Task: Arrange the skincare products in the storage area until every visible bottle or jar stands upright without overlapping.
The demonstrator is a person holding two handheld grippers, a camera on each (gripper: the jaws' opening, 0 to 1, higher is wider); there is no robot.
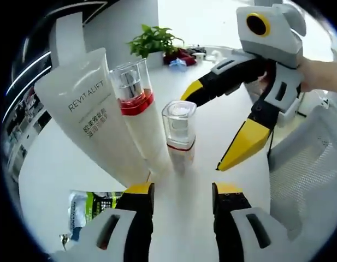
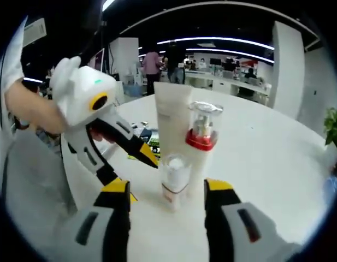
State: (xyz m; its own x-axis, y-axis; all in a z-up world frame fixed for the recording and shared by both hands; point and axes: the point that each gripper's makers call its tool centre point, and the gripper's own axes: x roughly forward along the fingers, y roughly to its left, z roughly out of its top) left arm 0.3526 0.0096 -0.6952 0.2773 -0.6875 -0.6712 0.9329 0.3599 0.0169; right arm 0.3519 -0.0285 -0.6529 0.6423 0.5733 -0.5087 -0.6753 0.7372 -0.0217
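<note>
Three products stand close together on the round white table (image 1: pixel 59 164). They are a tall white REVITALIFT tube (image 1: pixel 92 114), a white bottle with a red band and clear cap (image 1: pixel 136 106), and a short clear-capped bottle (image 1: pixel 179 134). My left gripper (image 1: pixel 183 191) is open just in front of them and holds nothing. My right gripper (image 1: pixel 204 134) comes in from the right, open, with its tips close beside the short bottle. In the right gripper view the short bottle (image 2: pixel 173 185) stands just ahead of the open right gripper (image 2: pixel 168 191). The tube (image 2: pixel 172 117) and the red-banded bottle (image 2: pixel 201 136) stand behind it. The left gripper (image 2: pixel 141 177) is at the left.
A green and white packet (image 1: pixel 92 204) lies flat on the table to the left of my left jaw. A potted plant (image 1: pixel 154 41) and small items sit at the table's far edge. A white mesh chair (image 1: pixel 310 164) stands at the right. People stand in the far office background (image 2: pixel 152 65).
</note>
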